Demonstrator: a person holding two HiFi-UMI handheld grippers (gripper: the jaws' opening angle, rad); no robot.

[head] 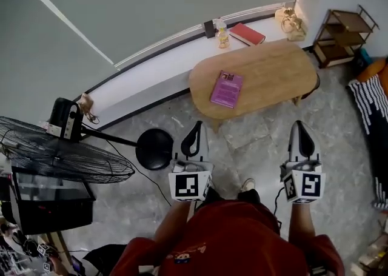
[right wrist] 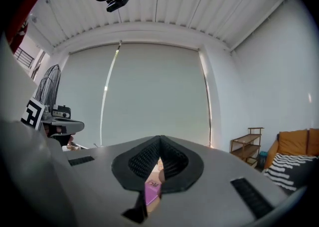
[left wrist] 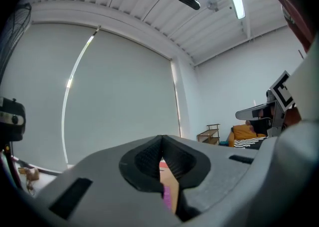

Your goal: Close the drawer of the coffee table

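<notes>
Left claw (head: 195, 128) and right claw (head: 301, 126) both pinched shut, gripping nothing. Coffee table (head: 273, 74) stands on the floor (head: 254, 141), well ahead of my tips (purple book (head: 226, 88) near its left end); I can't see the drawer.

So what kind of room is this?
Probably a living room: there's a low wooden coffee table with a purple book on it, a small wooden shelf in the corner, and a standing fan on the floor.

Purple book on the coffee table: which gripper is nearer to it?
Left. In the head view the left gripper is just below the purple book, slightly to its left; the right gripper is below and well off to the book's right. Neither touches it.
</notes>
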